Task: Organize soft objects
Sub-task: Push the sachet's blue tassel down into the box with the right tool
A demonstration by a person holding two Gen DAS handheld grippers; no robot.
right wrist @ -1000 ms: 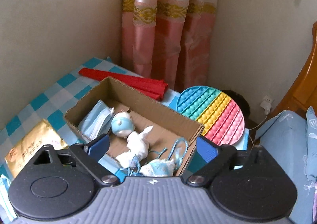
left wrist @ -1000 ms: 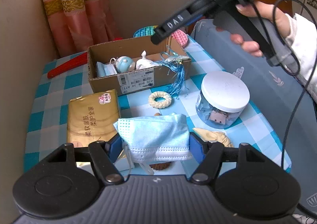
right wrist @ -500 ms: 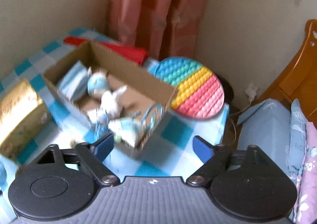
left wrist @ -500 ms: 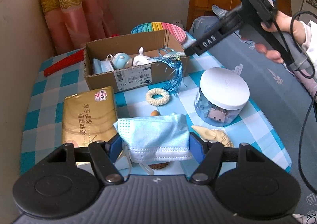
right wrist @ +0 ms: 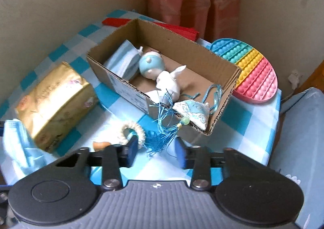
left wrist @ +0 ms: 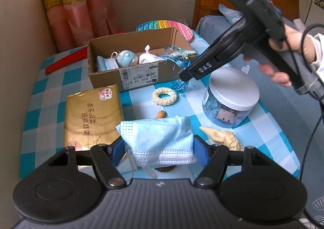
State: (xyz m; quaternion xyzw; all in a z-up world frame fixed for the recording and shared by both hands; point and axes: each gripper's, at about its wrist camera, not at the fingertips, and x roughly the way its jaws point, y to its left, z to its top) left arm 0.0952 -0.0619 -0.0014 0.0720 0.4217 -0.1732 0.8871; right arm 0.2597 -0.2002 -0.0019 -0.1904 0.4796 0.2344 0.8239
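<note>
Just below the brown cardboard box's (right wrist: 125, 87) near wall, the blue thread tassel (right wrist: 160, 137) hangs between the right gripper's (right wrist: 156, 147) jaws, which have just been closing. The left gripper (left wrist: 159, 147) clamps a pale-blue pleated face mask (left wrist: 158, 133).

Two face masks (left wrist: 160, 137), one cardboard box (left wrist: 139, 76), one tissue pack (left wrist: 93, 115), one lidded jar (left wrist: 232, 95), one crocheted ring (left wrist: 164, 96)

Soft things in and around the cardboard box

A folded blue face mask (left wrist: 160, 137) sits pinched between blue fingers (left wrist: 199, 151). The cardboard box (right wrist: 218, 71) holds another mask (right wrist: 123, 60), a round blue plush (right wrist: 150, 64), a white plush (right wrist: 169, 85) and an embroidered sachet (right wrist: 192, 111), its blue tassel (right wrist: 162, 137) hanging over the box's front wall above a cream knitted ring (right wrist: 131, 133).
</note>
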